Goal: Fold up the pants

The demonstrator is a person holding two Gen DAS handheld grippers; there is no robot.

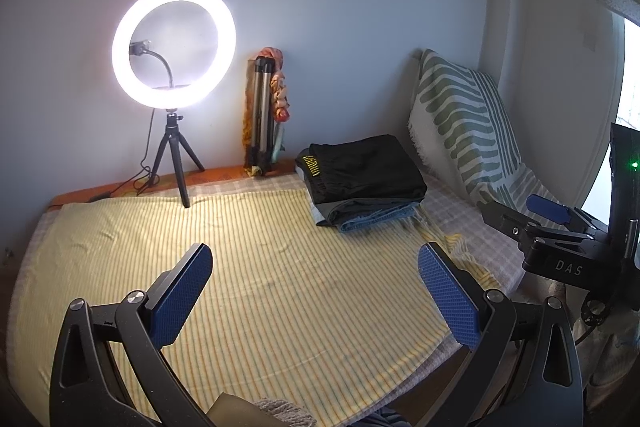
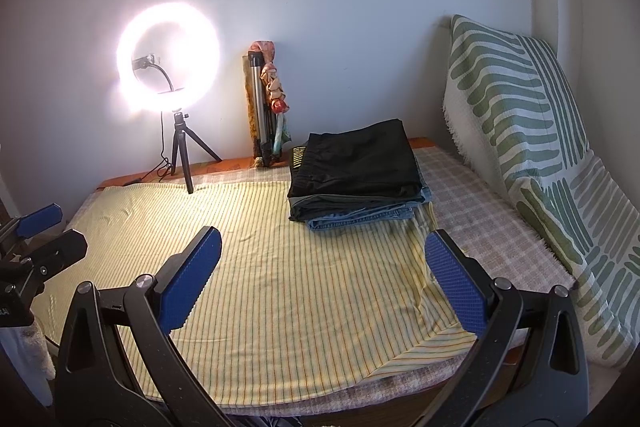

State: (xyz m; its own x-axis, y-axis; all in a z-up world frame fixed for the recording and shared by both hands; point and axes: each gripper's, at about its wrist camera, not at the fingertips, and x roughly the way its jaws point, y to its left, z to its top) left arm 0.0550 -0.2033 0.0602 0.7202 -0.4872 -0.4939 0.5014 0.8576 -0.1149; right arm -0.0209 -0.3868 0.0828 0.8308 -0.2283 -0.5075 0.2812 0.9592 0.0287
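Left tongs (image 1: pixel 314 291) nearest the lens, blue pads spread wide, nothing between them, hovering over the yellow striped cloth (image 1: pixel 256 267). Right tongs (image 2: pixel 322 281) likewise spread and empty above the same cloth (image 2: pixel 280 267).

Folded pants: black pair (image 1: pixel 366 169) on top of a stack, denim (image 1: pixel 376 218) at the bottom, at the cloth's far right edge; same stack in right view (image 2: pixel 356 167).

Left view only: the right tongs seen from the side at far right (image 1: pixel 532 215), and a window edge (image 1: pixel 630 87). Right view only: the left tongs at the left margin (image 2: pixel 44 227), and the full green-patterned cushion (image 2: pixel 532 131).

Both views: lit ring light (image 1: pixel 173 47) on a small tripod, folded tripod (image 1: pixel 260 107) against the wall.
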